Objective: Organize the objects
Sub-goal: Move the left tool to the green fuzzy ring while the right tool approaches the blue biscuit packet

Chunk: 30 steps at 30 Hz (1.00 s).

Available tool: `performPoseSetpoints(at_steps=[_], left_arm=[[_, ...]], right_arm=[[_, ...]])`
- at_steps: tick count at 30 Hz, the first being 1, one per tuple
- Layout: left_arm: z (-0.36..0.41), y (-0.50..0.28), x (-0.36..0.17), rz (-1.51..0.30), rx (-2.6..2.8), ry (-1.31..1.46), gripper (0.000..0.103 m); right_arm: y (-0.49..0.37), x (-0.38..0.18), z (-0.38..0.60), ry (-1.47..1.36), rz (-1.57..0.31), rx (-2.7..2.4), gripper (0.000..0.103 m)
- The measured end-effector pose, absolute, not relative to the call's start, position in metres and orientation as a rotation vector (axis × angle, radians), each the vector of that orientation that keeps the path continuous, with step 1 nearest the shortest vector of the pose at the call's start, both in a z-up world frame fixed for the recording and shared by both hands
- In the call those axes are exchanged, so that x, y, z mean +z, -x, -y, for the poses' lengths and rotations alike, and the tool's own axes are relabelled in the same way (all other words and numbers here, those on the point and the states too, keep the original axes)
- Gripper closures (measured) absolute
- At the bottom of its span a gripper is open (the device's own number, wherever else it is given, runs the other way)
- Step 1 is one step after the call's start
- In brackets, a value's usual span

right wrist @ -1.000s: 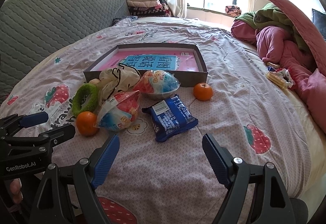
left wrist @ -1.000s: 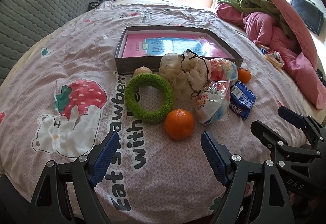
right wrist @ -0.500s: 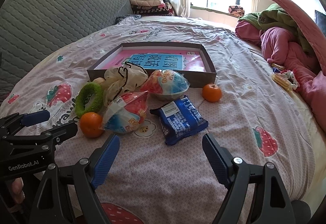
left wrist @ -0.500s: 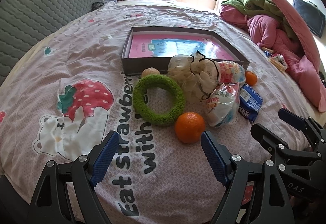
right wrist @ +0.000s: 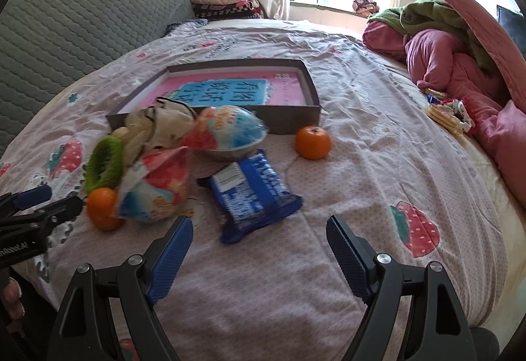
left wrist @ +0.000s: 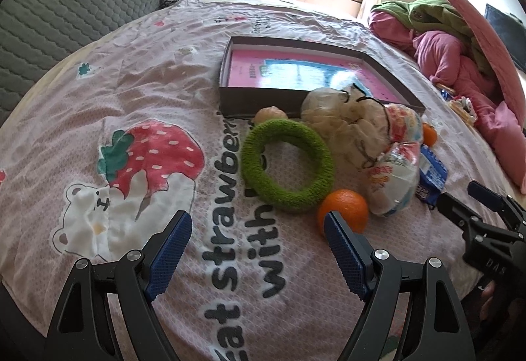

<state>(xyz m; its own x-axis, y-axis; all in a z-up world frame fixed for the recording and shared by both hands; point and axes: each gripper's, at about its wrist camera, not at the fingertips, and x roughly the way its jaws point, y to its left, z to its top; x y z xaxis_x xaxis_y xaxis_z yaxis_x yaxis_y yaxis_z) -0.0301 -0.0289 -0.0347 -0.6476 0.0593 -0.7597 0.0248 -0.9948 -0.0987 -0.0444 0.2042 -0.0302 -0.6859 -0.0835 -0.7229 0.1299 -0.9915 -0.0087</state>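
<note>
Left gripper (left wrist: 258, 241) and right gripper (right wrist: 259, 241): jaws spread wide, holding nothing, above bedsheet (left wrist: 131, 81); orange (left wrist: 343, 208) beside left fingertip.

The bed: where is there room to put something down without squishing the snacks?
Free: the sheet left of the green ring, over the strawberry bear print. Also right of the blue packet, past the far orange. The box holds nothing loose. Crowded: the pile in front of the box.

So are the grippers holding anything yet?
No. The left gripper and right gripper are both open and empty, above the pink printed bedsheet.
</note>
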Motion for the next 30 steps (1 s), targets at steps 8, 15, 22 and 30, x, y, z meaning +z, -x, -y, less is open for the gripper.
performPoseSetpoints(at_steps=[8,15,22,30], left_arm=[[0.048,0.051,-0.039,0.199,2.854,1.315,0.020],[0.054,0.069,-0.047,0.211,2.853,1.345,0.020],[0.050,0.084,-0.054,0.189,2.858,1.361,0.020],[0.045,0.100,-0.057,0.151,2.866,1.364,0.020]], right_arm=[[0.060,-0.045,-0.218,-1.230,-0.064,-2.766,0.020],[0.070,-0.050,-0.215,-1.218,-0.083,-2.740,0.020],[0.081,-0.056,-0.210,-1.230,-0.098,-2.695,0.020],[0.098,-0.060,-0.203,-1.254,-0.129,-2.658,0.020]])
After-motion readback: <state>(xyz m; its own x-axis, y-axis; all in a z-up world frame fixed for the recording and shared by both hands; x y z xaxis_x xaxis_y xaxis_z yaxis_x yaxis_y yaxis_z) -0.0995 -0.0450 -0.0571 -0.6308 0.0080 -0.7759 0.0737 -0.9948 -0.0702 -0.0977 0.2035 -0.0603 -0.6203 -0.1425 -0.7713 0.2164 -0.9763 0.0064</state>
